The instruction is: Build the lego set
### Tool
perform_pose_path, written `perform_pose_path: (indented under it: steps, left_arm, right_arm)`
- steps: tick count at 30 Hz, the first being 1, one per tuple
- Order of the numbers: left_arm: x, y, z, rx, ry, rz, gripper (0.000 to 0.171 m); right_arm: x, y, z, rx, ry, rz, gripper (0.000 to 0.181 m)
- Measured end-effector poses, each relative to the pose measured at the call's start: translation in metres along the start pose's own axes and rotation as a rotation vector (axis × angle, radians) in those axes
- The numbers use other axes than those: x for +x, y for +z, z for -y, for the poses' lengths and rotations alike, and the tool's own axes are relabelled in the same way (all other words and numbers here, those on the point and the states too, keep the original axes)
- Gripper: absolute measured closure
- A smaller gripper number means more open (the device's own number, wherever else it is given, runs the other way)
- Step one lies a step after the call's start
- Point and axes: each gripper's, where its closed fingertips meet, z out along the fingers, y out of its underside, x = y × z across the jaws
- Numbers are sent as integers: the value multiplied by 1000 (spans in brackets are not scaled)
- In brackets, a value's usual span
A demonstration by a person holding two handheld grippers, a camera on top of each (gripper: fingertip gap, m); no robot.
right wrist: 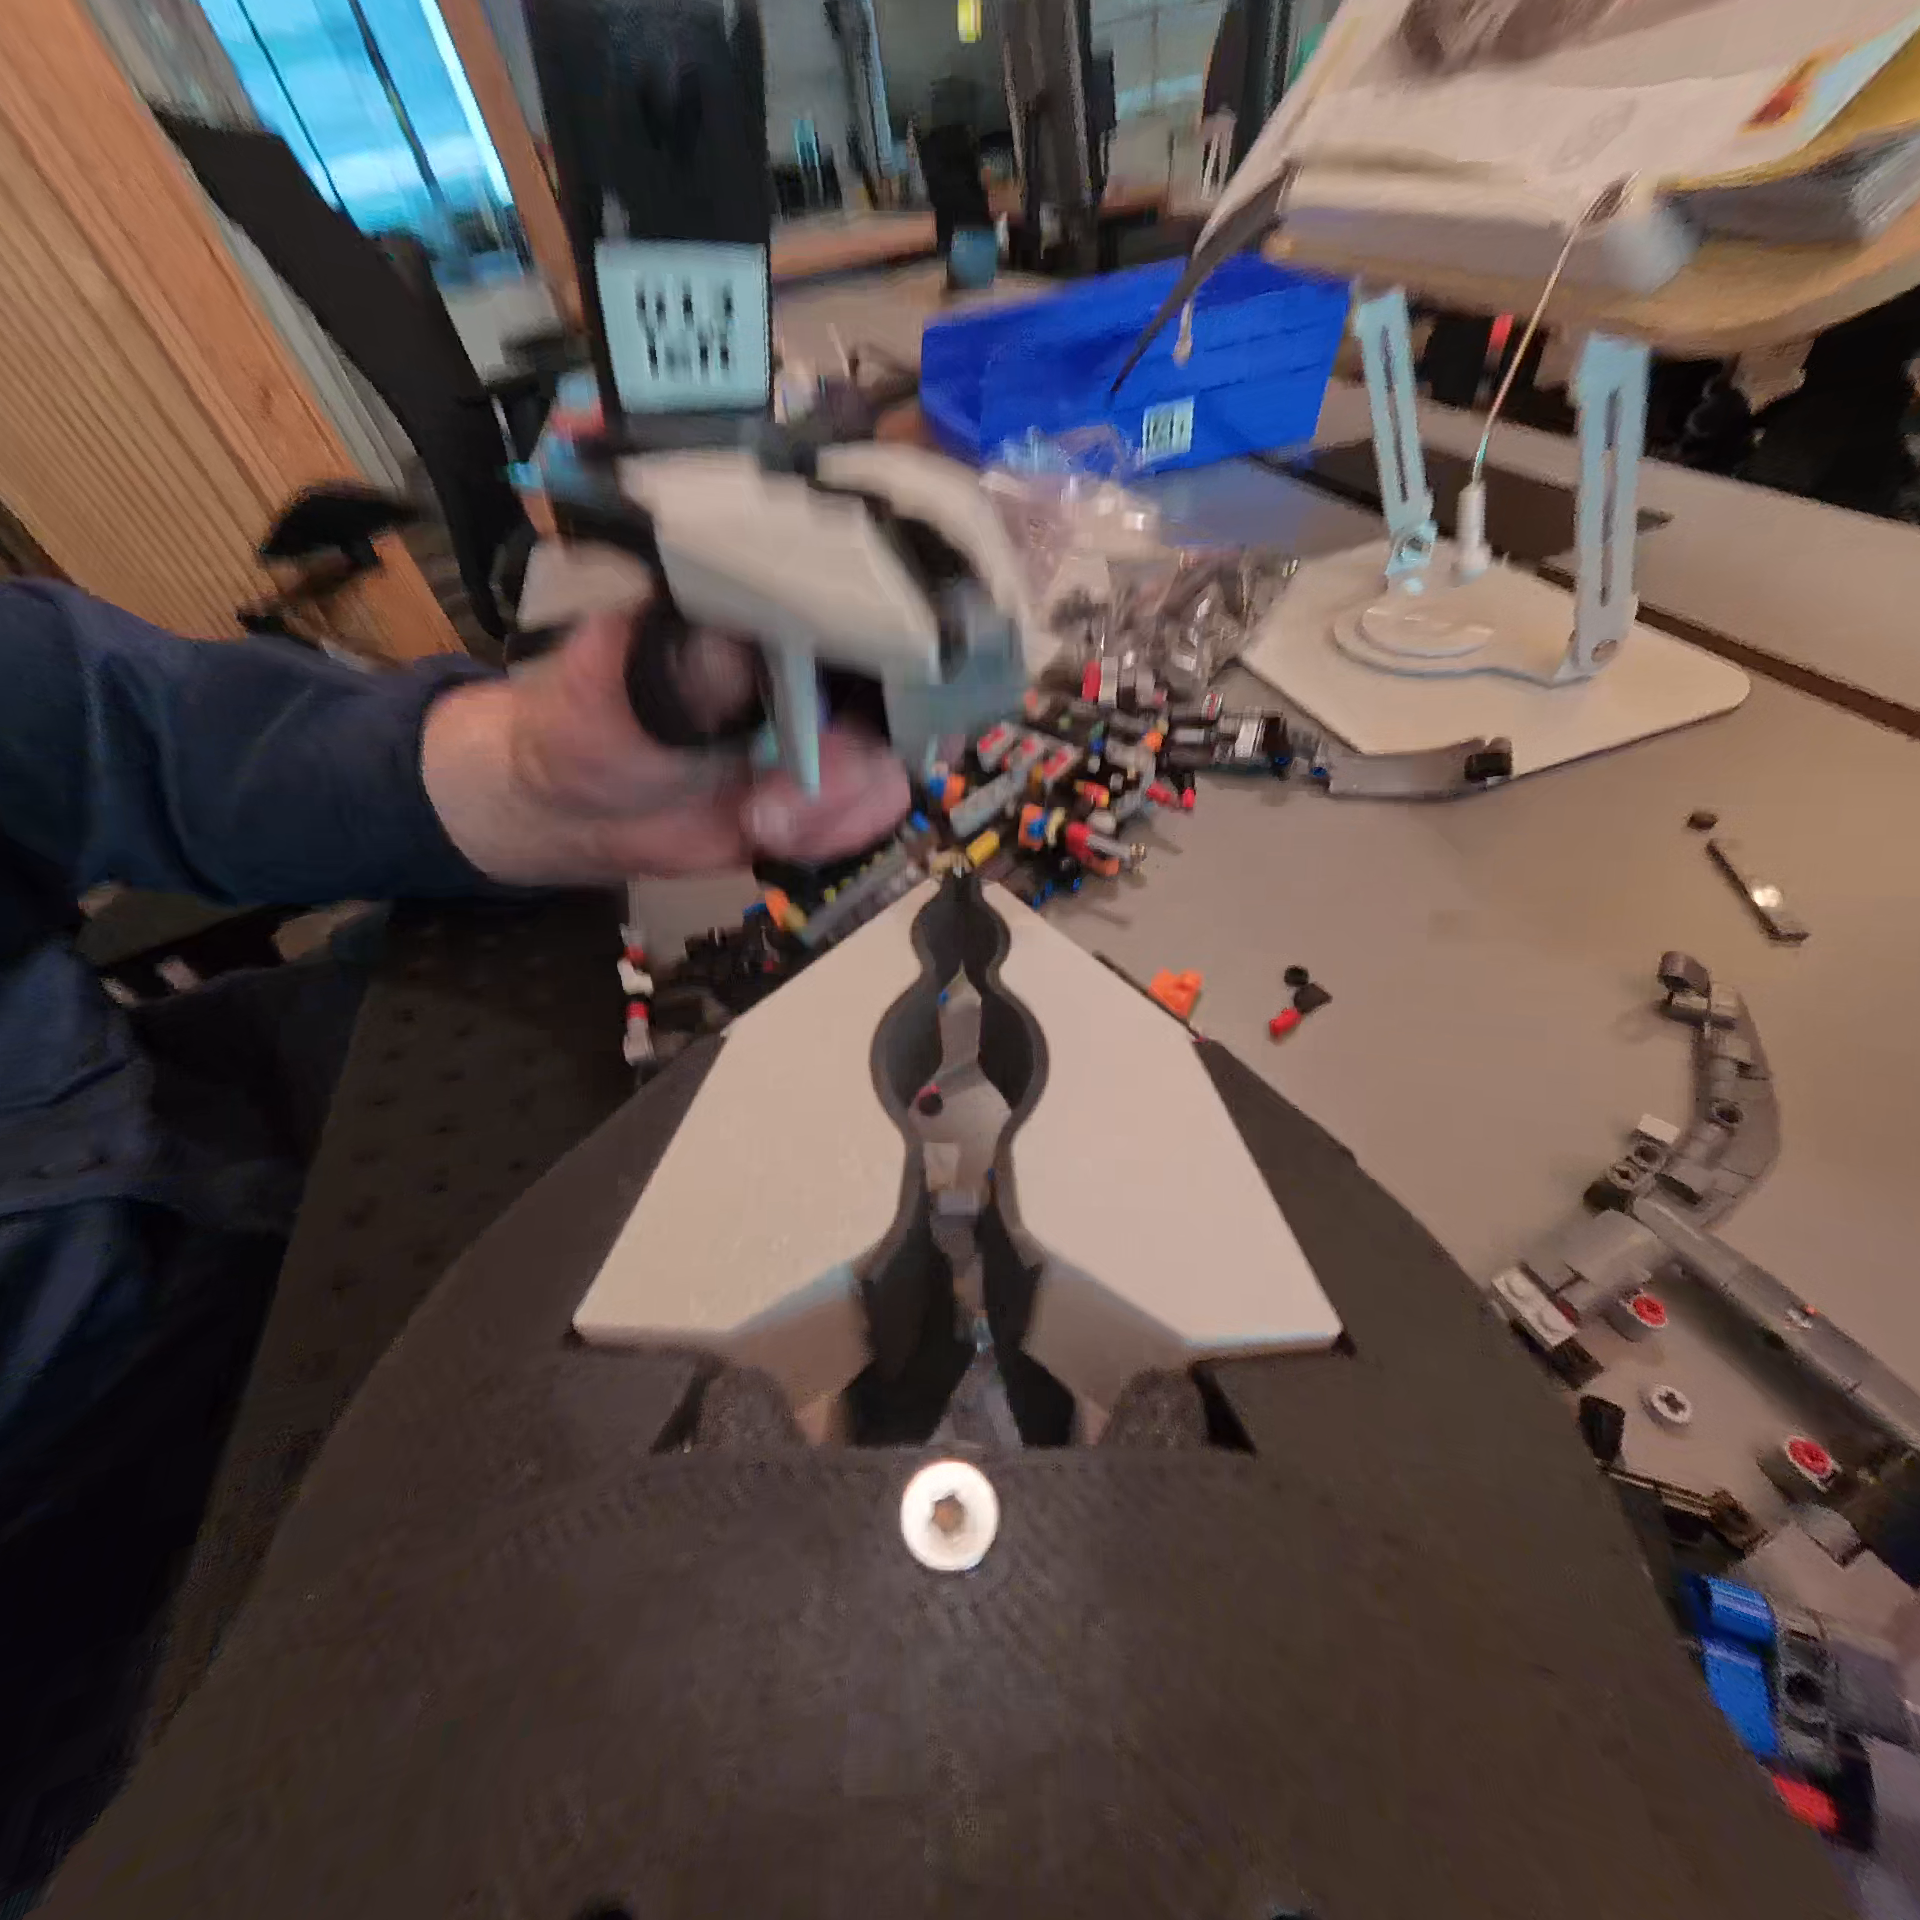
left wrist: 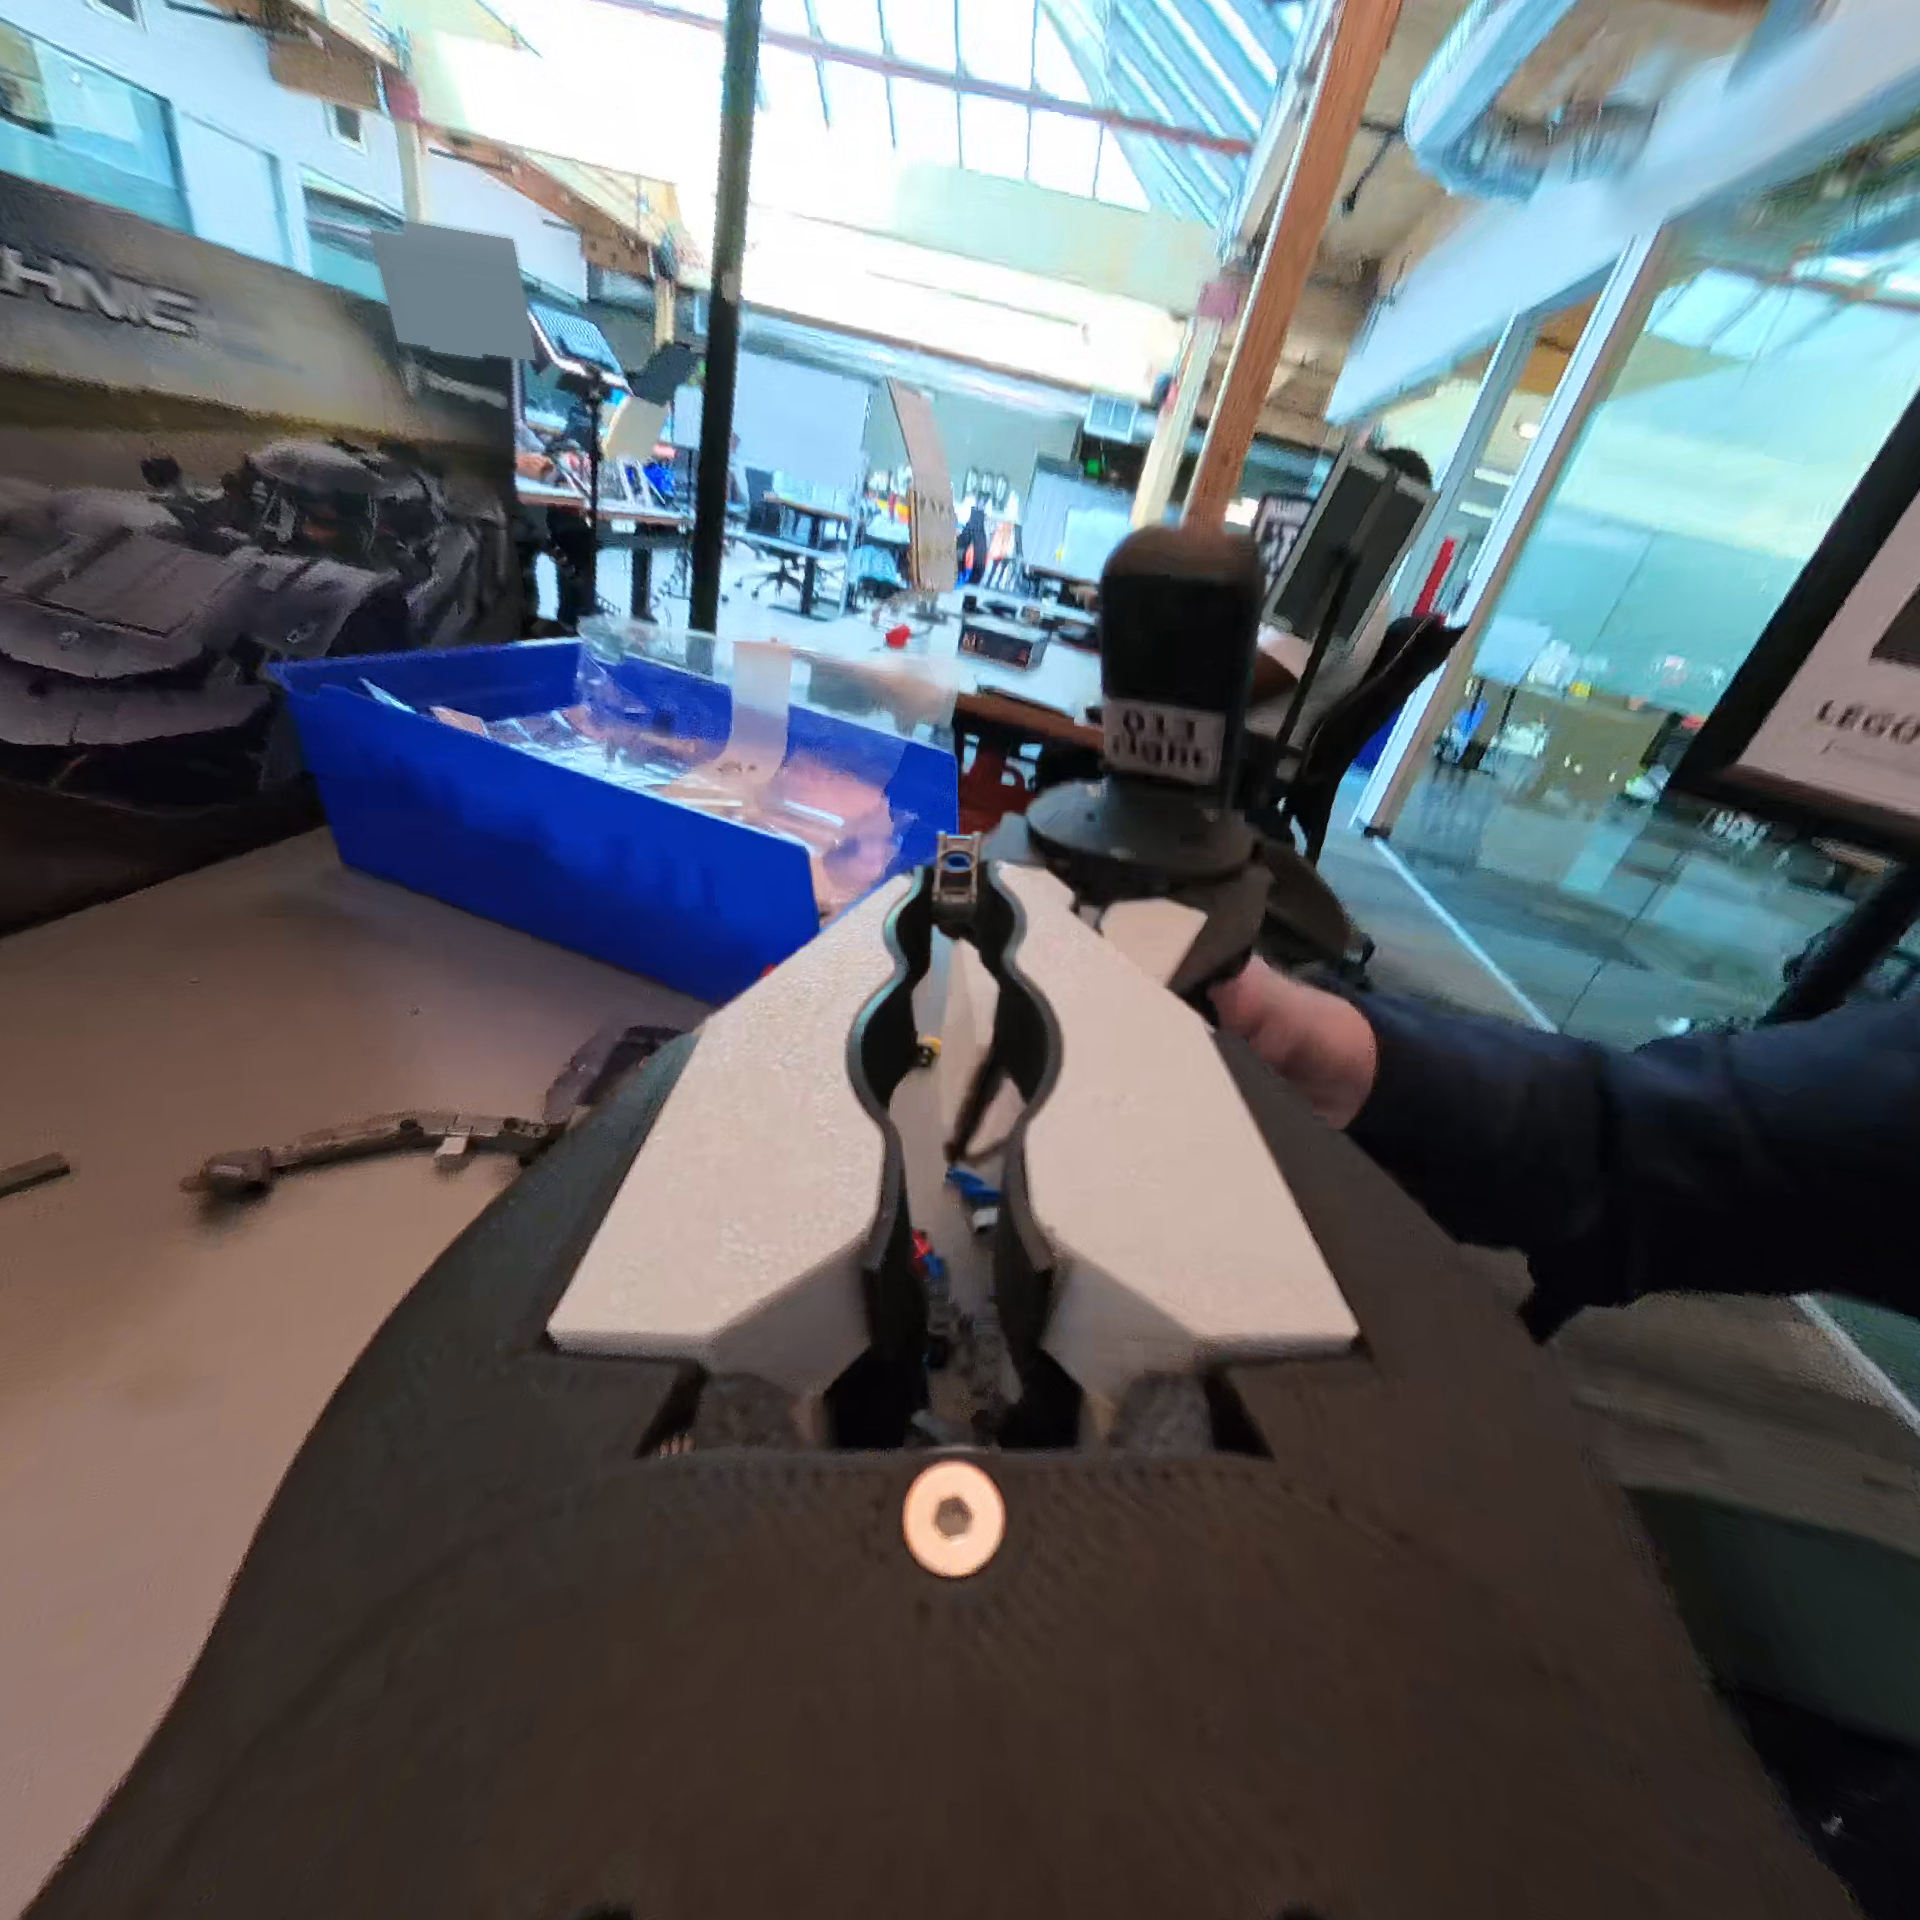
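Pinching small grey piece (left wrist: 954,871) in left jaws | right jaws nearly pressed together, contents unclear | blue bin (left wrist: 582,810) behind

Blue plastic bin (left wrist: 582,831) w/ clear bags inside is sitting ahead-left of the fingers in left wrist view; large printed box (left wrist: 208,582) is standing behind it, further left. Black pole (left wrist: 727,312) is rising straight ahead, wooden post (left wrist: 1278,291) ahead-right. Office chair (left wrist: 1351,717) is standing ahead-right, past the desk edge. In right wrist view, white stand (right wrist: 1475,644) is holding an open booklet (right wrist: 1621,114) ahead-right, high above the fingers. Grey table (right wrist: 1455,997) is spreading underneath.
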Motion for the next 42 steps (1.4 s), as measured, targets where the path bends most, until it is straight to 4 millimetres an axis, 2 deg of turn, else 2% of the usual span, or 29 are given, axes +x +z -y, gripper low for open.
perform_pose_path:
  steps: [2, 5, 6, 7, 8, 14, 23, 30, 36, 42]
  left_arm:
    - [-8, -4, -3, -41, 27, 43, 166]
    - [0, 5, -15, -63, -15, -7, 166]
    - [1, 8, -17, -77, -1, -10, 166]
    - [2, 10, -19, -84, 6, -17, 166]
    - [3, 11, -19, -75, 10, -21, 166]
    - [7, 17, -22, -66, 83, -14, 166]
    - [6, 18, -28, -100, 97, -1, 166]
    - [6, 15, -34, -157, -9, -33, 165]
    - [10, 12, -35, -168, -190, -132, 164]
    - [8, 10, -43, -215, -210, -129, 165]
  right_arm:
    - [-6, 2, 2, 16, 0, 27, 181]
    - [-2, 0, 10, 63, 16, 12, 181]
    - [1, -2, 15, 96, 35, 1, 177]
    - [4, -4, 18, 123, 63, 0, 162]
    - [6, -5, 20, 137, 94, 11, 155]
    - [-1, -6, 27, 182, 132, 70, 160]
    - [2, -7, 19, 128, 119, 45, 165]
    - [5, -6, 11, 47, 0, -50, 165]
    - [5, -7, 8, -15, -136, -122, 165]
    - [13, -8, -3, -144, -356, -264, 166]
